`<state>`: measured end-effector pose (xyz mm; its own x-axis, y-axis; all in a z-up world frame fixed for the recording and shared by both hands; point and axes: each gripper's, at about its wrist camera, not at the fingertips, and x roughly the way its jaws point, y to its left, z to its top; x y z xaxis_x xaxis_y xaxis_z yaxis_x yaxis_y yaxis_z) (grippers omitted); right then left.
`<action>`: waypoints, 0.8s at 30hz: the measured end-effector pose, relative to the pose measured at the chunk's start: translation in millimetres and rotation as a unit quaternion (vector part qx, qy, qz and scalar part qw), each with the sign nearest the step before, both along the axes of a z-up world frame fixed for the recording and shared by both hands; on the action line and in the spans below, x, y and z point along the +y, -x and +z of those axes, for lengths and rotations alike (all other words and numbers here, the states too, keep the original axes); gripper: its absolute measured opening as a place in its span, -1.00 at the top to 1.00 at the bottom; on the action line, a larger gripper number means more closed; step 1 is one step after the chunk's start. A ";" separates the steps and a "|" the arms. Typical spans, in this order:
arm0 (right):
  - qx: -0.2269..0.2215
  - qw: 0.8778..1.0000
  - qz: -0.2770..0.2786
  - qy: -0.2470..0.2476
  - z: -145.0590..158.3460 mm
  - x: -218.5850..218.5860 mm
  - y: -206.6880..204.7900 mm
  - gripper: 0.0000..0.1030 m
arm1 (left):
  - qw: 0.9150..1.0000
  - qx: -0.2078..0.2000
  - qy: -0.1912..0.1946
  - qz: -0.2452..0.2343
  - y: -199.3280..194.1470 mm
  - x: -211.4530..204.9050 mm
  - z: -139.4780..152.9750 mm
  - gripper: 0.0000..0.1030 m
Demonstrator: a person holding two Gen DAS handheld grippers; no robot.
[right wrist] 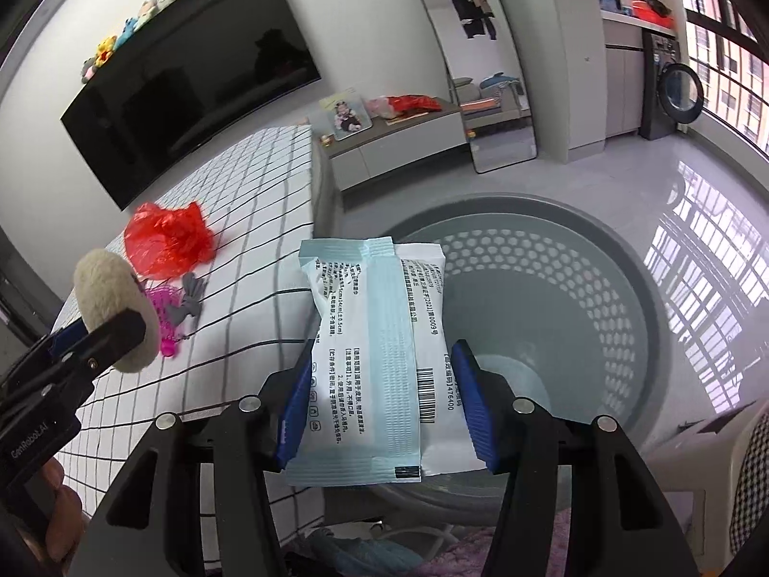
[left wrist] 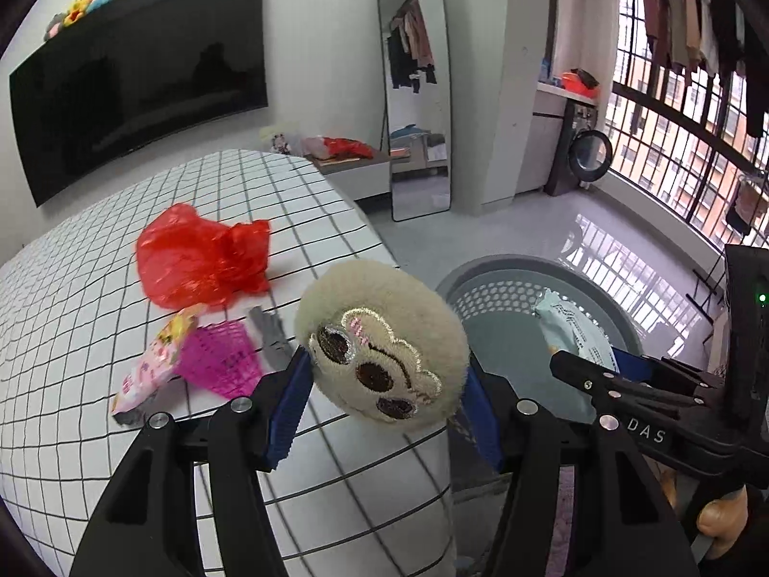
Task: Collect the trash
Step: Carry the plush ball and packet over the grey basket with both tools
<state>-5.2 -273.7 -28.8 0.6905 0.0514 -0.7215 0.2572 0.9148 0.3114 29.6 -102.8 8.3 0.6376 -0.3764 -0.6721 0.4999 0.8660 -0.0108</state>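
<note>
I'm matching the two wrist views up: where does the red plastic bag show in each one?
Left wrist view: the red plastic bag lies left of centre on the checked bedsheet, just beyond the pink mesh piece.
Right wrist view: the bag lies at mid-left, beyond the round plush.
Shared landmark: the wall-mounted TV behind the bed.

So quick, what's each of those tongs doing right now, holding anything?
Left tongs: closed on the round plush face.
Right tongs: closed on the pale blue packet, above the grey basket.
</note>
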 end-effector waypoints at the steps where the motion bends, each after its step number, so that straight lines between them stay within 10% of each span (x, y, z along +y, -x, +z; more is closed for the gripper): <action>1: 0.000 1.000 -0.009 0.002 -1.1 -6.6 3.7 -0.04 | 1.000 0.000 -0.002 -0.008 -0.2 -9.4 -0.3 -0.12; 24: 0.012 0.991 -0.104 0.079 -30.9 -75.2 27.4 -0.04 | 0.996 0.022 -0.065 -0.062 -13.0 -138.9 -45.4 -0.13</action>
